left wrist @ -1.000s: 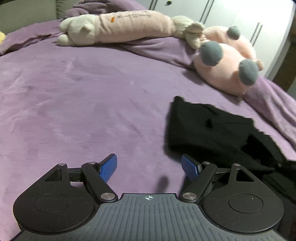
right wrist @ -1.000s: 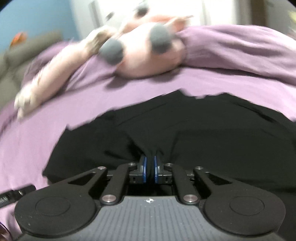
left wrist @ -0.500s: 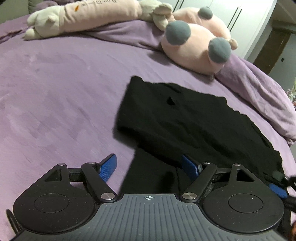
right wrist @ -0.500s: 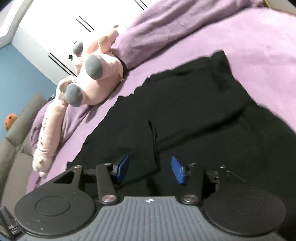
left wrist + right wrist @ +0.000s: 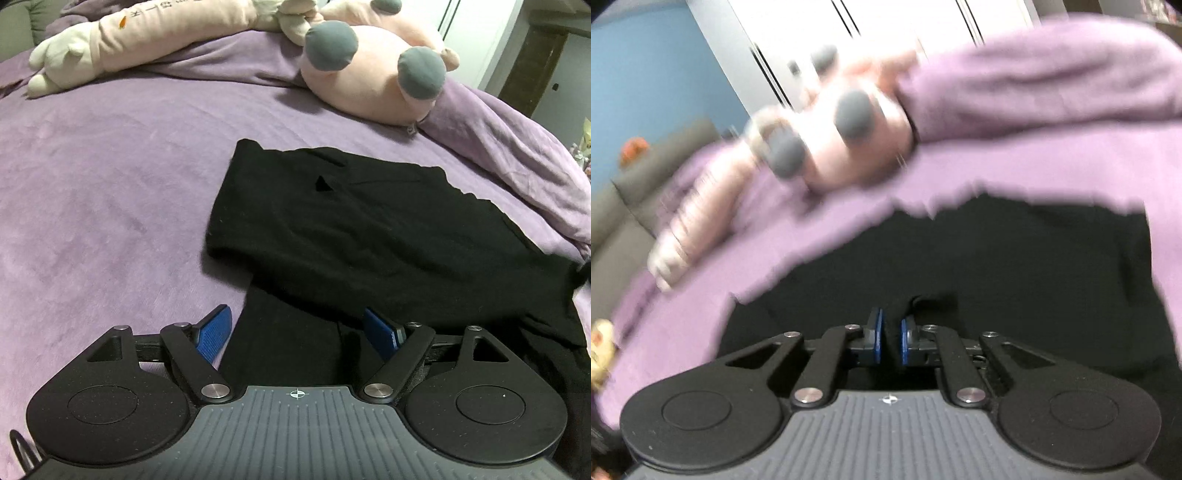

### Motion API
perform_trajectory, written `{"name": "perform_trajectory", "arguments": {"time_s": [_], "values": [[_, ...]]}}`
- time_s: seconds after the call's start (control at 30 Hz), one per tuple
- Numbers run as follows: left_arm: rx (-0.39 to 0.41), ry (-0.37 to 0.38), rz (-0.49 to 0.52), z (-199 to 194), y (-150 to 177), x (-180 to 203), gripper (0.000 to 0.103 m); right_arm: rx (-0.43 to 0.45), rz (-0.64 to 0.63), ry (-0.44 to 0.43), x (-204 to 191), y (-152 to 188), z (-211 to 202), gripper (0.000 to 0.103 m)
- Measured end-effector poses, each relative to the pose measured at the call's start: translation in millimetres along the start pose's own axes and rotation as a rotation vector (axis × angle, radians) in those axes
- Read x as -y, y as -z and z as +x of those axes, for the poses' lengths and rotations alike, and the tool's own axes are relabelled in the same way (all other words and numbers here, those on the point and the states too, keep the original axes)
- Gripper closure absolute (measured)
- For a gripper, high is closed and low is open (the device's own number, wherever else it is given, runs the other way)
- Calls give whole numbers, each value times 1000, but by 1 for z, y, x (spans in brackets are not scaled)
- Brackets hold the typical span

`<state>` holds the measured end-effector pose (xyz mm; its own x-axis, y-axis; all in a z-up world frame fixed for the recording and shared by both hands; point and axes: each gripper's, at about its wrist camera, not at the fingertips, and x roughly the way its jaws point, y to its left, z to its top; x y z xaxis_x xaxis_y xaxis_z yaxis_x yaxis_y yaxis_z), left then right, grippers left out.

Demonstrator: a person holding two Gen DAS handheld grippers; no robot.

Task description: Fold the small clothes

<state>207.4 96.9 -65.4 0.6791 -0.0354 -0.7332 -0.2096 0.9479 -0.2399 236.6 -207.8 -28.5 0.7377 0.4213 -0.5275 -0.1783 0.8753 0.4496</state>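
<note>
A black garment (image 5: 369,236) lies partly folded on the purple bed cover (image 5: 92,184), an upper layer lying over a narrower strip that runs toward me. My left gripper (image 5: 295,321) is open and hovers over that strip, one blue pad on each side and apart from the cloth. In the blurred right wrist view the same black garment (image 5: 1015,266) fills the lower middle. My right gripper (image 5: 891,325) is closing, its pads nearly together with a small ridge of black cloth pinched at their tips.
A pink plush with grey paws (image 5: 369,74) and a long cream plush (image 5: 147,33) lie at the far side of the bed. A bunched purple blanket (image 5: 517,155) borders the garment on the right. White wardrobe doors (image 5: 849,22) and a grey sofa (image 5: 613,206) stand beyond.
My left gripper moved right, over the garment's near strip. My right gripper opened half a second ago, shifted across the cloth and has closed again on it; its view swung and blurred.
</note>
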Motion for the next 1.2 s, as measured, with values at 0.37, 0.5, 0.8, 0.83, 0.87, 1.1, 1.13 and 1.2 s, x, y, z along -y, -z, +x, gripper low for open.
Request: {"name": "perform_trajectory", "arguments": {"time_s": [0.37, 0.5, 0.8, 0.83, 0.87, 1.1, 1.13, 1.2], "values": [[-12, -28, 31, 16, -9, 10, 18, 36, 7, 171, 77, -3, -10, 91], [-14, -36, 49, 19, -12, 15, 18, -33, 141, 188, 112, 11, 3, 81], [0, -62, 93, 34, -21, 32, 16, -29, 82, 161, 101, 0, 12, 94], [2, -68, 98, 37, -24, 35, 16, 16, 37, 168, 94, -6, 8, 94], [6, -76, 100, 40, -26, 36, 15, 76, 5, 173, 88, -13, 0, 94], [6, -110, 92, 57, -36, 34, 15, 109, -111, 406, 96, -26, 1, 90], [5, -110, 91, 55, -36, 33, 16, 84, -71, 423, 102, -25, 2, 89], [16, -114, 77, 46, -36, 30, 16, 126, 24, 432, 111, -21, -5, 79]]}}
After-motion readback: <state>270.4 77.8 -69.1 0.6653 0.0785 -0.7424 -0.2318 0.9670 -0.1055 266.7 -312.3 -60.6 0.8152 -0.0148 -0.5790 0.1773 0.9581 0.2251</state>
